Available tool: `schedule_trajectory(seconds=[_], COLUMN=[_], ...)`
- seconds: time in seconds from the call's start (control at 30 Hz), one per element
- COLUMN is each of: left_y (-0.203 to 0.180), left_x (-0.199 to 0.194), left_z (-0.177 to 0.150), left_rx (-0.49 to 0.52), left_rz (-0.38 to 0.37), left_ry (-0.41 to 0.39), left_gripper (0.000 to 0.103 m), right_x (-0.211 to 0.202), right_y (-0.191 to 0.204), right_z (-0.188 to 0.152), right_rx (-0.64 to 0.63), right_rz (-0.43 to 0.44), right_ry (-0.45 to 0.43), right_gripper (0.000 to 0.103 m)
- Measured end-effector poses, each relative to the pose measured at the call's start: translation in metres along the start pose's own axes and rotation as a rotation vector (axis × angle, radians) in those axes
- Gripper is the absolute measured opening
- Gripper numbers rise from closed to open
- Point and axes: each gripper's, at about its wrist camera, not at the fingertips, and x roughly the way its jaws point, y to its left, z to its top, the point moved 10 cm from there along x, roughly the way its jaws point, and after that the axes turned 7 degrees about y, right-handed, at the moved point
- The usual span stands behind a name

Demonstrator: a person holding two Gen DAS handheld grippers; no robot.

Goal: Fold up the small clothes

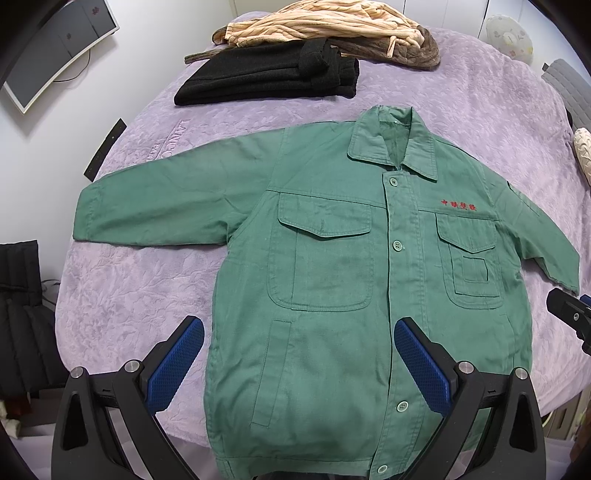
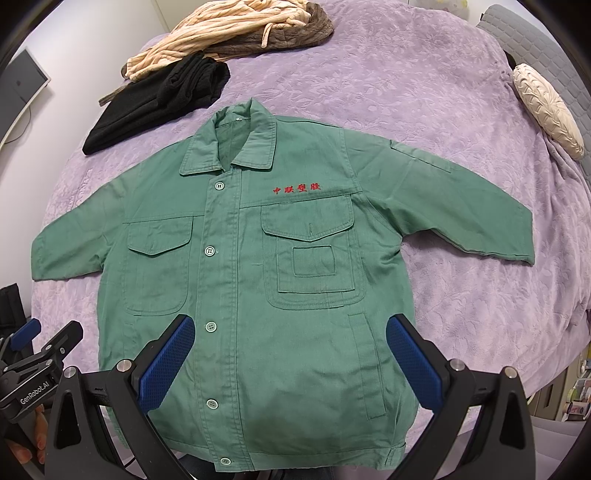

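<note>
A small green button-up jacket (image 1: pixel 332 266) lies flat and face up on the purple bedspread (image 1: pixel 140 295), both sleeves spread out sideways, collar at the far end. It also shows in the right wrist view (image 2: pixel 266 288). My left gripper (image 1: pixel 299 328) is open and empty, held above the jacket's lower left part. My right gripper (image 2: pixel 290 325) is open and empty above the lower right part. The right gripper's tip shows at the left wrist view's right edge (image 1: pixel 569 314). The left gripper shows at the lower left of the right wrist view (image 2: pixel 40 354).
A folded black garment (image 1: pixel 269 75) and a heap of striped beige and brown clothes (image 1: pixel 325 26) lie at the far side of the bed. A cream cushion (image 2: pixel 546 107) rests at the right. The bed's edge runs on the left, beside a white wall.
</note>
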Motion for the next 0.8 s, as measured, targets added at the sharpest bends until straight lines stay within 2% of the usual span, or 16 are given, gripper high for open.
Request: schedule_trajectory(seconds=[0.8], left_y=[0.0021], left_x=[0.0000], left_z=[-0.0016], left_rx=[-0.002], left_rz=[-0.001], left_ry=[0.005], left_gripper=[0.103], right_x=[0.0012], right_y=[0.0012], right_z=[0.0013], right_rx=[0.000], right_rz=[0.000], right_ry=[0.003], right_gripper=[0.103])
